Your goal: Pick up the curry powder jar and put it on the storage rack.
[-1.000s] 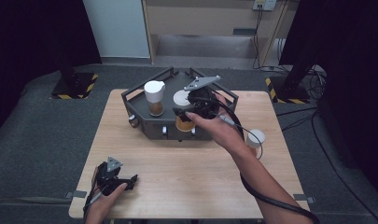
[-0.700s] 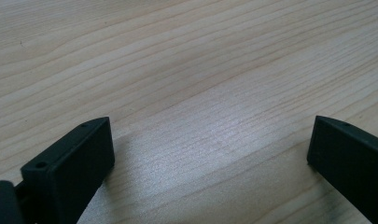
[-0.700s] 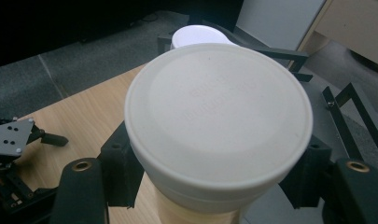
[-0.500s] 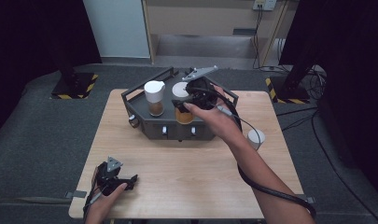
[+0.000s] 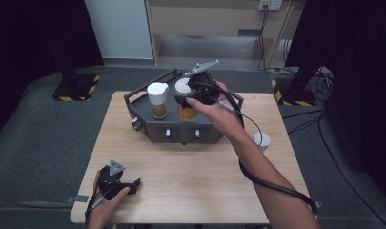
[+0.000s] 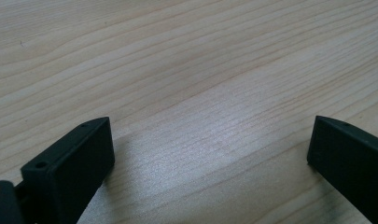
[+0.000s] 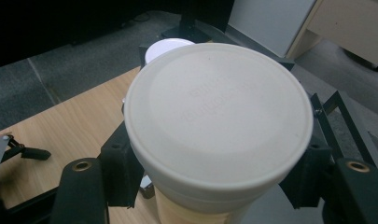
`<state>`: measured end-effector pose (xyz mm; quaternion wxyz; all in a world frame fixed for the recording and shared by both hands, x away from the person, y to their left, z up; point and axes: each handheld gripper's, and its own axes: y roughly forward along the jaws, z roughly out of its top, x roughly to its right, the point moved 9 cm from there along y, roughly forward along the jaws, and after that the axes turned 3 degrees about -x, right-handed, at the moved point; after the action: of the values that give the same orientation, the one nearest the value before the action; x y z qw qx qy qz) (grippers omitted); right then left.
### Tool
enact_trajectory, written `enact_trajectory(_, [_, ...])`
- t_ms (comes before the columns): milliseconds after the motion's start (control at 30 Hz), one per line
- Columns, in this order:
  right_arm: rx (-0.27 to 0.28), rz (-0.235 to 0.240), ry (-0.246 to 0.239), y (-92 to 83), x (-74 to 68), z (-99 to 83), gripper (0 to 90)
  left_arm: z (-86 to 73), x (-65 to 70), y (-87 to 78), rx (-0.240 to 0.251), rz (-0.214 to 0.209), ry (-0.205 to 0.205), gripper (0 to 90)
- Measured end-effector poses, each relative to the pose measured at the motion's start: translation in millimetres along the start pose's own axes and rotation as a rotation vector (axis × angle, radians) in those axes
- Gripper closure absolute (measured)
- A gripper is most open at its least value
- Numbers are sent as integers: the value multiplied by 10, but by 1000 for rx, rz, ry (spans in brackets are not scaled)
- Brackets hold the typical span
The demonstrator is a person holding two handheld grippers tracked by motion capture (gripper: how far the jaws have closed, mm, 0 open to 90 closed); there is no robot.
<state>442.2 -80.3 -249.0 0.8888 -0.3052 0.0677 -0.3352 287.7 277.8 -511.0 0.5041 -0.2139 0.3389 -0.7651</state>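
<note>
- The right tongs (image 5: 185, 99) are clamped on a white-lidded jar (image 7: 218, 122) of amber contents, one jaw on each side just under the lid's rim, as the right gripper view shows.
- In the high view that jar (image 5: 186, 106) sits at the right of a dark grey tray-like rack (image 5: 147, 128) at the far middle of the wooden worktop (image 5: 195, 181); whether its base rests on the rack or hangs just above it cannot be told.
- A second white-lidded jar (image 5: 157, 99) with darker brown contents stands upright in the rack just to the left of the held one, apart from it; its lid (image 7: 165, 46) shows behind the held jar in the right gripper view.
- The rack's front face carries small pale knobs (image 5: 167, 133), and black bars rise along its edges.
- The person's right forearm (image 5: 257, 176) reaches in from the lower right across the worktop to the rack, with the black cable looping beside it.
- A small white cup-like object (image 5: 262, 141) stands on the worktop to the right of the rack, near the forearm.
- The left tongs (image 5: 128, 183) lie low at the near left corner of the worktop, held in the left hand (image 5: 105, 202); their jaws stand wide apart with nothing but bare wood between them in the left gripper view.
- The left tongs are well apart from the rack and both jars.
</note>
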Motion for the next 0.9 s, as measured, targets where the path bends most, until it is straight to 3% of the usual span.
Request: enact_trajectory(900, [-11,-36,44,211,219,75,343,-1,2,0,1,2,1,0])
